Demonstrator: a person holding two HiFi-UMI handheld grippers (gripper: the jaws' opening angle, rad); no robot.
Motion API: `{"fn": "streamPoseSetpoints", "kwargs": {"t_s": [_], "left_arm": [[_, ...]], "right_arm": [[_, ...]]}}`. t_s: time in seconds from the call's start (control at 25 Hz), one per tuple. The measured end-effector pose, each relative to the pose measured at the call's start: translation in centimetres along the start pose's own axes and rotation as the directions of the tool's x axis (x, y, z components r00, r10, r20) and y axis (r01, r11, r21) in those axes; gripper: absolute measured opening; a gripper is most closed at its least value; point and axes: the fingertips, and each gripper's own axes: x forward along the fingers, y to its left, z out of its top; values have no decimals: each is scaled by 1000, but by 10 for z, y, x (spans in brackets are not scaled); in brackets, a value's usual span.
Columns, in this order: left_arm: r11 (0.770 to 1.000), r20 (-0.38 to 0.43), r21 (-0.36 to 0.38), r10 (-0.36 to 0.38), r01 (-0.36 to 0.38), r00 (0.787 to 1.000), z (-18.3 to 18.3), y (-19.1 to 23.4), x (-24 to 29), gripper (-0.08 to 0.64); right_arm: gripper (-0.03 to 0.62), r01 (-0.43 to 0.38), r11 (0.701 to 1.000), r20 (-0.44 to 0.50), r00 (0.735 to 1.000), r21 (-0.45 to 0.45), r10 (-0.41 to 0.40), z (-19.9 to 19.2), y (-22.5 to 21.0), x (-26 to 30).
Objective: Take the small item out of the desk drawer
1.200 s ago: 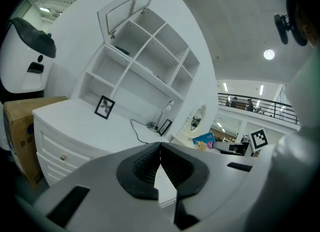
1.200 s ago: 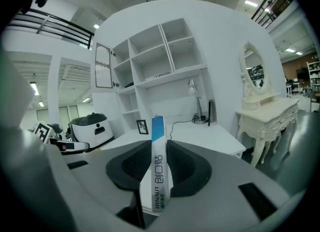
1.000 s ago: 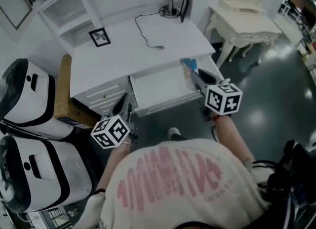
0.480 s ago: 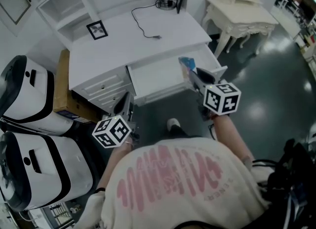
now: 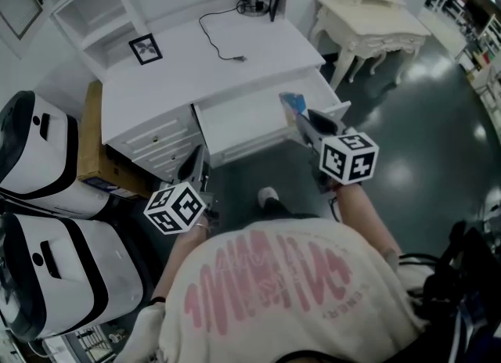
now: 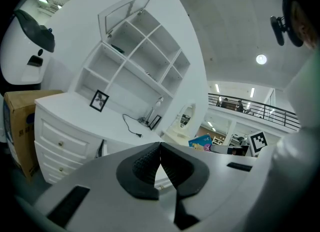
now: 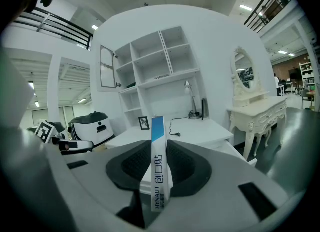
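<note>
Head view: your right hand-held gripper (image 5: 307,123) has the small box (image 5: 293,103) by the open drawer's (image 5: 243,127) right end, just off the worktop (image 5: 196,64), so the take-out looks nearly done; next, carry it clear w/o easing the grip. Left gripper view: left hand-held gripper (image 6: 160,158) is closed, nothing in it. Right gripper view: jaws clamp the box's flat faces; it's thin, white w/ a blue top end, standing upright.

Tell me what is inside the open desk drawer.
The drawer shows only a bare white bottom. Its right end is hidden behind the right gripper and the small box it holds.
</note>
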Motion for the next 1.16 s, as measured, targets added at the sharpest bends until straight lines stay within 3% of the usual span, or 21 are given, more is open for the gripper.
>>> {"fn": "streamPoseSetpoints", "kwargs": {"t_s": [1.16], "left_arm": [[1000, -21, 10, -18, 18, 1000, 0, -4, 12, 29]], "right_arm": [[107, 25, 1000, -14, 1000, -9, -25, -4, -11, 1]]}}
